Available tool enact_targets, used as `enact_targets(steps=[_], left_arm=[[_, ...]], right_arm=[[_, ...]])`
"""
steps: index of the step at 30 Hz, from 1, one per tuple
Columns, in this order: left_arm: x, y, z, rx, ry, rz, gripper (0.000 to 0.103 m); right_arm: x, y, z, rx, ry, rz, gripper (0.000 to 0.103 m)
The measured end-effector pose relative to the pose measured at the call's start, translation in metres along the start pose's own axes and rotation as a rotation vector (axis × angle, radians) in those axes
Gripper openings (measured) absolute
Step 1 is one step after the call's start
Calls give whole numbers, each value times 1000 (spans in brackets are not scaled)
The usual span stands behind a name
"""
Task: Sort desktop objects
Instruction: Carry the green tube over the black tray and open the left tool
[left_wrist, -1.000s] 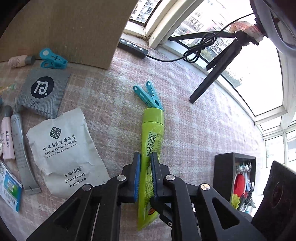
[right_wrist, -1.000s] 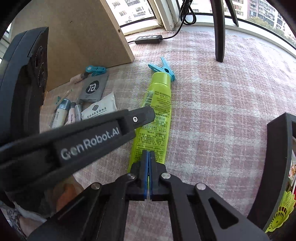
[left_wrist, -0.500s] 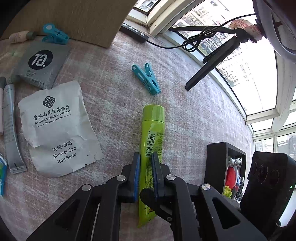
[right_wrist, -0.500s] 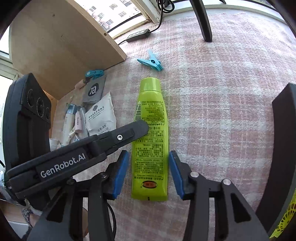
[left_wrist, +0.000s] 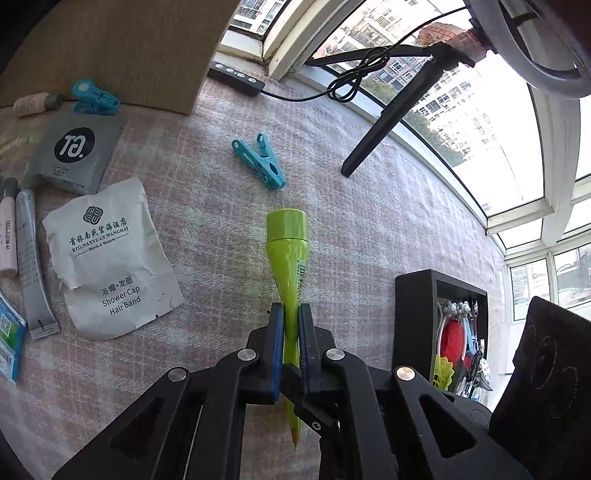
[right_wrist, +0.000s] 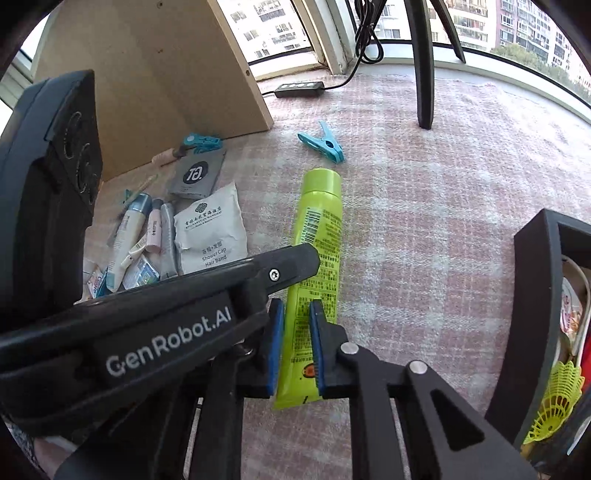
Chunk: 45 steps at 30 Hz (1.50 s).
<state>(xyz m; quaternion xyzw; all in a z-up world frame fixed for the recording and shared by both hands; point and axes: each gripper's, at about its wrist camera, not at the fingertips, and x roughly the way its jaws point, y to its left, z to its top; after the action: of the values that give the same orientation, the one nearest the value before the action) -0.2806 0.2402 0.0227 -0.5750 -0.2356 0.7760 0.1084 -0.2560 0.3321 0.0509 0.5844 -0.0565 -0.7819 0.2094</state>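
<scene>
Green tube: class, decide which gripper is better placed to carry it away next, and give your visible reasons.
Left, probably. The left gripper is shut on the green tube, its pads flat against the two faces near the tail. The right gripper only straddles the tail's width, and contact there is unclear.

My left gripper (left_wrist: 291, 332) has its pads on either side of the tube (left_wrist: 289, 258), whose cap points away from me. Beyond the cap lies a clothes peg (left_wrist: 260, 162). To the left of the tube sits the shower cap packet (left_wrist: 107, 258), with a sachet (left_wrist: 75, 151) behind it and slim tubes (left_wrist: 31, 266) further left. A second peg (left_wrist: 94, 98) lies behind the sachet, against the board (left_wrist: 110, 44). The open box (left_wrist: 413, 321) stands to the right. My right gripper (right_wrist: 296, 347) straddles the tube's flat end.
</scene>
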Motion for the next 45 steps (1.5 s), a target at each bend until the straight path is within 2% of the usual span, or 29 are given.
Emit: enact_targets(steps=[2,6,10,17,28,33,35,36,38,45], left_arm=[[4,-4,0,7,8,18,7],[13,-3,0,-11,40,11,7],[1,-7,1,8,38,12,7],[-11,-37,-4,47,33,-25,7],[-30,-148,-23,229,27,-107,7],[-27,-199,-44,328,70,-134,8],[-26,-220,-56,394,99,-151,8],[-26,-228,-61,418,109,-147,11],[-31,-236,-67,448,86,-116,23],[-41,-220,-69,437,54,-65,24]], right_arm=[[3,-8,0,29,14,-6,21],[5,-14,-6,41,21,-29,24],[-6,-13,-6,37,14,-36,14],[-38,-26,-14,57,-32,-49,13],[-137,-74,-33,141,-145,-107,13],[-171,-103,-54,208,-163,-159,13],[-184,-113,-63,238,-181,-209,13],[-191,-119,-66,250,-190,-236,15],[-201,-129,-74,291,-200,-254,33],[-215,-136,-86,326,-232,-261,34]])
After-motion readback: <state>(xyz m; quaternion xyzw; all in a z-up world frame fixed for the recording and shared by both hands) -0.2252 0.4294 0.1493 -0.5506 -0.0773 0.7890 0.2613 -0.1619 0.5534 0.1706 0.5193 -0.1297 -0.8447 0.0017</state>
